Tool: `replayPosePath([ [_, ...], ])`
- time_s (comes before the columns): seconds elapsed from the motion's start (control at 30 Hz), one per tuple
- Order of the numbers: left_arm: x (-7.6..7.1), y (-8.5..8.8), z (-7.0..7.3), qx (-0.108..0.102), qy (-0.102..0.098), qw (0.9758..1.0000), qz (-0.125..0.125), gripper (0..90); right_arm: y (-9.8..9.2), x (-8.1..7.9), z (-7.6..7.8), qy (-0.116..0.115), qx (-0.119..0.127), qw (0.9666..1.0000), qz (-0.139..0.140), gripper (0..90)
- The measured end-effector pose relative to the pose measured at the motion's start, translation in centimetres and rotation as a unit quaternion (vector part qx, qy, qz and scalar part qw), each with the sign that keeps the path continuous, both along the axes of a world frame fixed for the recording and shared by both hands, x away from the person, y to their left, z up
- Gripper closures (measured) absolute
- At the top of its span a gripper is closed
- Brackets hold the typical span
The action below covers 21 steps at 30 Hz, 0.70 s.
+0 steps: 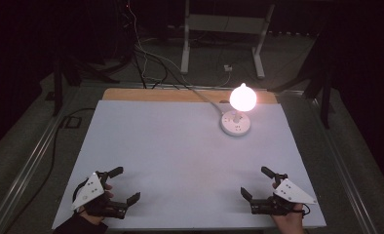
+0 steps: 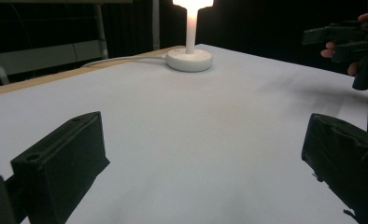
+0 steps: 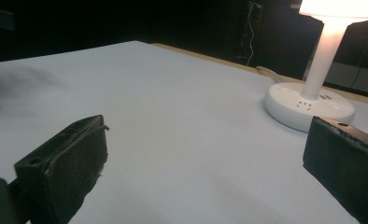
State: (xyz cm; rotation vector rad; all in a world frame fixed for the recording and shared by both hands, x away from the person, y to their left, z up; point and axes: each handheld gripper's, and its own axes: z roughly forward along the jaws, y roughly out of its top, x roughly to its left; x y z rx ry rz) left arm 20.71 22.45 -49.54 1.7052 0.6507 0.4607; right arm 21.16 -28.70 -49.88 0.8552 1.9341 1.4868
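High view: the left gripper [image 1: 116,187] and right gripper [image 1: 261,186] rest near the table's [image 1: 180,161] front corners, both spread wide and empty; the lit lamp [image 1: 240,109] stands toward the far right corner.

Left gripper view: the lamp's base [image 2: 189,59] is well apart.

Right gripper view: it sits nearer, so the right hand probably reaches best, low and steady.

A lit lamp [image 1: 240,108] glows at two o'clock on the white table [image 1: 180,151]; left gripper [image 1: 123,184] at seven, right gripper [image 1: 256,182] at five, jaws spread.
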Motion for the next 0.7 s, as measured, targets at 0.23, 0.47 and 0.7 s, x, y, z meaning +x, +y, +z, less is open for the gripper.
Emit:
replayPosePath([
  [0.23, -0.04, 0.11, 0.05, -0.003, -0.001, 1.0, 0.003, 0.5, -0.16, 0.12, 0.07, 0.01, 0.004, 0.9999, 0.001, 0.0],
  [0.47, -0.05, 0.15, 0.09, -0.004, 0.0, 1.0, 0.002, 0.5, 0.22, 0.06, 0.04, 0.02, 0.004, 0.9997, 0.013, 0.0],
  [0.7, -0.06, 0.18, 0.11, -0.004, -0.001, 1.0, 0.002, 0.5, 0.39, 0.31, 0.05, 0.028, 0.009, 0.9994, 0.02, 0.0],
])
